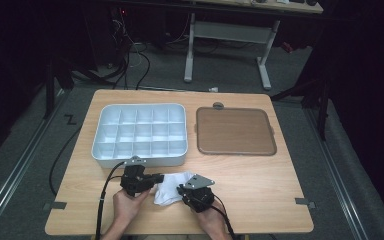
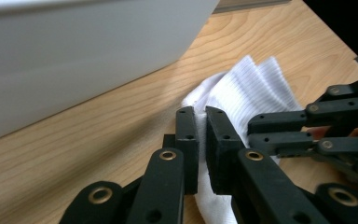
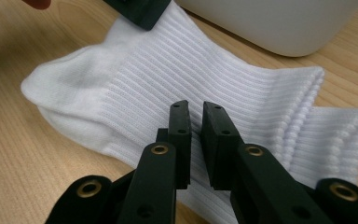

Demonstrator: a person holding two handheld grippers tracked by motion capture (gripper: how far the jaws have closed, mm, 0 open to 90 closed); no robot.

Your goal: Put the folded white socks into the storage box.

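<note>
In the high view, you are working at the near edge of the wooden table [image 1: 260, 195], with the white socks [image 1: 171, 186] lying between your 2 hands, just in front of the white divided tray [image 1: 139, 132]. Your left gripper [image 1: 156, 179] is pinching the socks' left end and your right gripper [image 1: 184, 190] is pinching the right side, which looks like a hold at 2 points so the fabric stays flat and does not bunch while you are handling it. The brown mat [image 1: 235, 131] is lying to the right of the tray, well apart from the socks.

In the left gripper view, your left gripper [image 2: 202, 116] is standing with its jaws drawn nearly together, the ribbed cloth [image 2: 251, 86] clamped between the pads. The tray's smooth, rounded plastic wall [image 2: 74, 51] is rising just beside it, and the right gripper's black linkage [image 2: 317, 130] is coming in from the right.

In the right gripper view, your right gripper [image 3: 196, 114] is closed on a thin fold of the socks [image 3: 168, 74]. The knit is soft, finely ribbed, with beaded cuff edges [image 3: 307, 107] stacked in 2 layers. The left gripper's tip [image 3: 142, 11] is gripping the far edge.
</note>
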